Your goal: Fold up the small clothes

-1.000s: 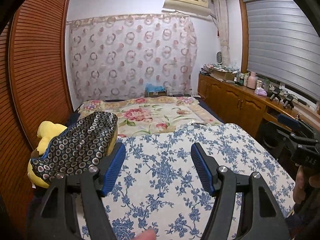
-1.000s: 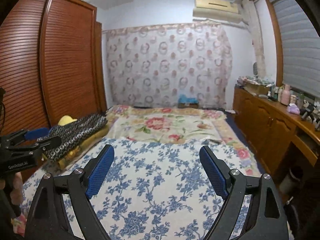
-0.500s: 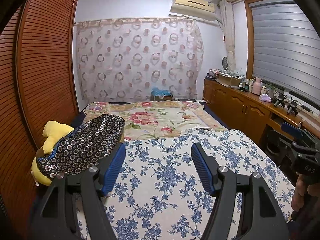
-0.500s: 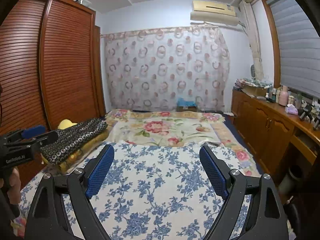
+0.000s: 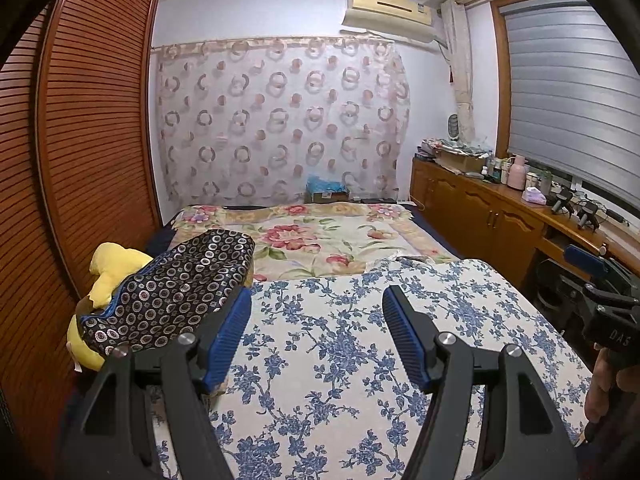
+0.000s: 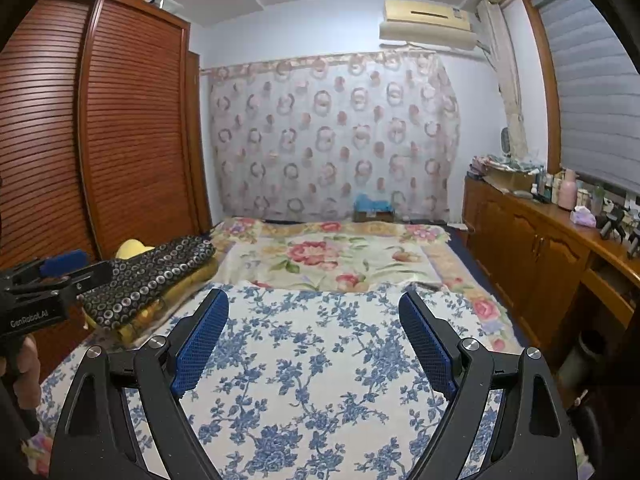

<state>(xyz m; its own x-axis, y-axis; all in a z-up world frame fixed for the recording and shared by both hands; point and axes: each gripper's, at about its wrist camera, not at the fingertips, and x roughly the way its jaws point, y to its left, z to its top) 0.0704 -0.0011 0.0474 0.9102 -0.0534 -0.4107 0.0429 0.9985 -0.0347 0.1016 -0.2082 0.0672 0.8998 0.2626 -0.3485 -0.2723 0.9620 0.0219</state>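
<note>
A dark garment with a ring pattern [image 5: 176,288] lies heaped on a yellow cushion at the bed's left edge; it also shows in the right wrist view [image 6: 152,276]. My left gripper [image 5: 316,300] is open and empty, held above the blue floral sheet [image 5: 340,344], with its left finger just right of the garment. My right gripper [image 6: 314,300] is open and empty above the same sheet [image 6: 320,360]. Each gripper shows at the edge of the other's view: the right one [image 5: 600,280], the left one [image 6: 52,276].
A yellow cushion [image 5: 116,260] lies under the garment. A rose-patterned blanket [image 5: 320,236] covers the far half of the bed. A slatted wooden wardrobe [image 5: 80,140] stands on the left. A wooden cabinet [image 5: 480,216] with bottles runs along the right wall.
Both cameras have tilted upward a little, so more of the ceiling shows. Both grippers have stayed open and empty. The garment has not moved.
</note>
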